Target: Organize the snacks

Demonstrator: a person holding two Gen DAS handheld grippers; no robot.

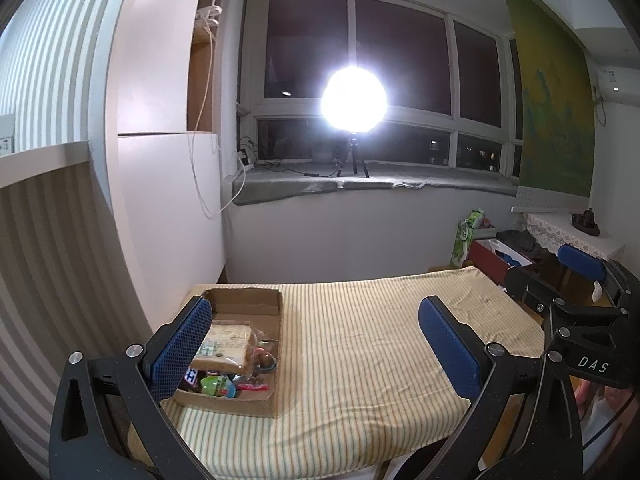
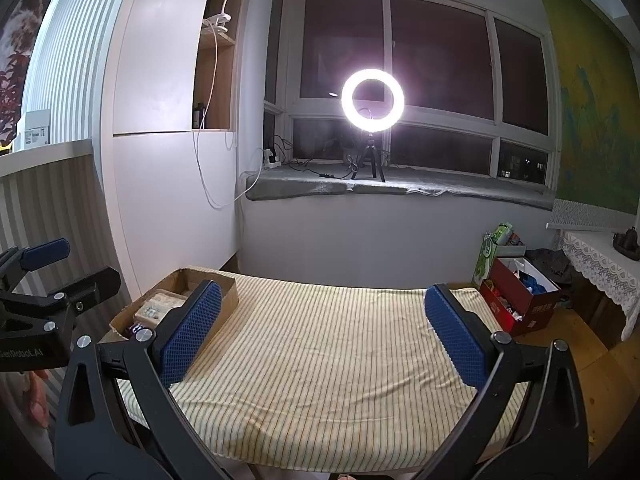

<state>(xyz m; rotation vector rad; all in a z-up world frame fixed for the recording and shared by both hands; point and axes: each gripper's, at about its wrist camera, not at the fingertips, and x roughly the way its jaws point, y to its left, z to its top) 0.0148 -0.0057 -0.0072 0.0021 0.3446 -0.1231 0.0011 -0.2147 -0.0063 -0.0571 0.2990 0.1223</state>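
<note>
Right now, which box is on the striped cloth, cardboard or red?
The cardboard box, at the cloth's left edge. The red box sits on the floor beyond.

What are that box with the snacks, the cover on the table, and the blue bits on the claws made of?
The box looks like plain brown cardboard: matte, with raw folded flaps. The striped cover seems to be woven cloth, since it wrinkles and drapes over the edge. The blue pads look like textured rubber or foam with a fine grid pattern; which one is hard to tell.

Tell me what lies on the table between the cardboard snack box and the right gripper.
Only bare striped cloth. The right wrist view shows nothing between the cardboard box and the open right gripper; the left wrist view agrees.
</note>
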